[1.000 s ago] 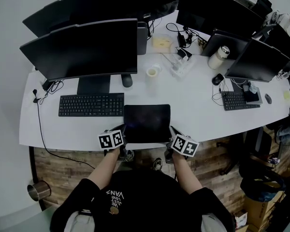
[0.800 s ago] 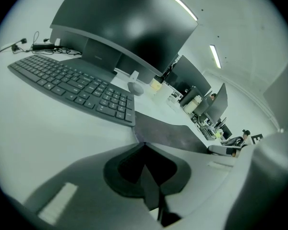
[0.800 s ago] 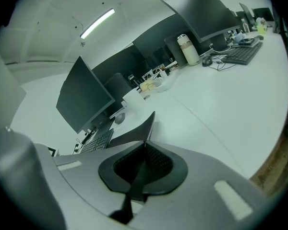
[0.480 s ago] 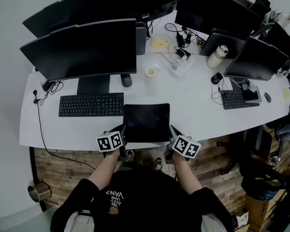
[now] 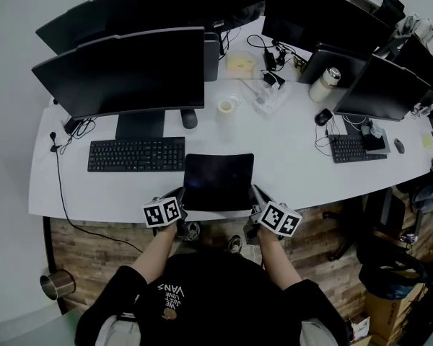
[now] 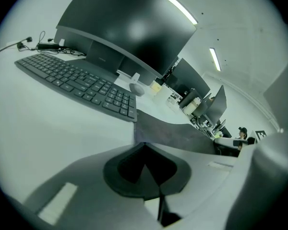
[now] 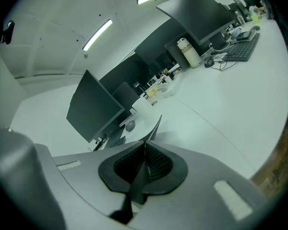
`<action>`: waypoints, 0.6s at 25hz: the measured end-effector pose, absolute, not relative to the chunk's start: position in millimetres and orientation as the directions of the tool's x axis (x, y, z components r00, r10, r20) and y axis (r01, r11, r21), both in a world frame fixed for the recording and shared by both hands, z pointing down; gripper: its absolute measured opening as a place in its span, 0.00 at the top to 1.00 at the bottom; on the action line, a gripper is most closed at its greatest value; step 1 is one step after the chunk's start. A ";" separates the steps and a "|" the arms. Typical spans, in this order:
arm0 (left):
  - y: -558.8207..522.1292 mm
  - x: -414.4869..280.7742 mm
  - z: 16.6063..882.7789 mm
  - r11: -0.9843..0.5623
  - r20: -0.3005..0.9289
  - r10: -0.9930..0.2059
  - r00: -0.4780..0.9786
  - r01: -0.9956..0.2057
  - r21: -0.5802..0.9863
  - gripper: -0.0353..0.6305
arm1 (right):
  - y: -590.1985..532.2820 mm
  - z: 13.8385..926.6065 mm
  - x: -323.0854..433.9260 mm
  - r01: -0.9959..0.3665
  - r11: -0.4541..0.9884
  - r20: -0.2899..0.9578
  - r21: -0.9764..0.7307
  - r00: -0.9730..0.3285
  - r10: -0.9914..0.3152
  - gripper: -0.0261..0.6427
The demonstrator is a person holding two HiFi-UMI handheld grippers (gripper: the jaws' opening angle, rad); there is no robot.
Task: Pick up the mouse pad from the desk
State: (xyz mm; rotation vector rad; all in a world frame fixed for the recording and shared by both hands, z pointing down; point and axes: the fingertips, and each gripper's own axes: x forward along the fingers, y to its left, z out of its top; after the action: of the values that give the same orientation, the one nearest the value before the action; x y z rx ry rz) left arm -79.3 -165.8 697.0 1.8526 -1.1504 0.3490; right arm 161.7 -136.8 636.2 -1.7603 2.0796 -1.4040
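Lower centre of frame: your left gripper (image 5: 180,199) and right gripper (image 5: 256,195) each pinch a near corner of the mouse pad (image 5: 218,179) at the desk (image 5: 296,157) edge. Thin, light, probably floppy; corner grips suit it.

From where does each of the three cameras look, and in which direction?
Head view: on the person's head, looking steeply down at the desk; both forearms, the left gripper and the right gripper show.
Left gripper view: on the left gripper, looking along its own jaws toward the keyboard.
Right gripper view: on the right gripper, looking along its own jaws toward the bottle.
Shared: the mouse pad, pinched by both grippers.
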 end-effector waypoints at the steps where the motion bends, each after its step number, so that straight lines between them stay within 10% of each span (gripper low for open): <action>1: -165.1 -79.3 697.3 -0.162 0.630 -0.569 0.529 -0.823 0.545 0.94 | -137.5 633.3 161.7 -0.743 -0.070 0.466 -0.666 -0.341 -0.817 0.94; 15: -167.6 -72.4 694.6 -0.177 0.600 -0.579 0.553 -0.803 0.569 0.94 | -156.8 574.5 140.1 -0.669 0.058 0.319 -0.741 -0.427 -0.846 0.94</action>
State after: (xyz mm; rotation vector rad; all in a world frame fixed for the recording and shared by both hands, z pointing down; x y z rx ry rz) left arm -72.4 -167.6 694.6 1.8710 -1.1281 0.3070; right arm 140.1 -156.8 574.5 -1.5536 2.1291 -1.3036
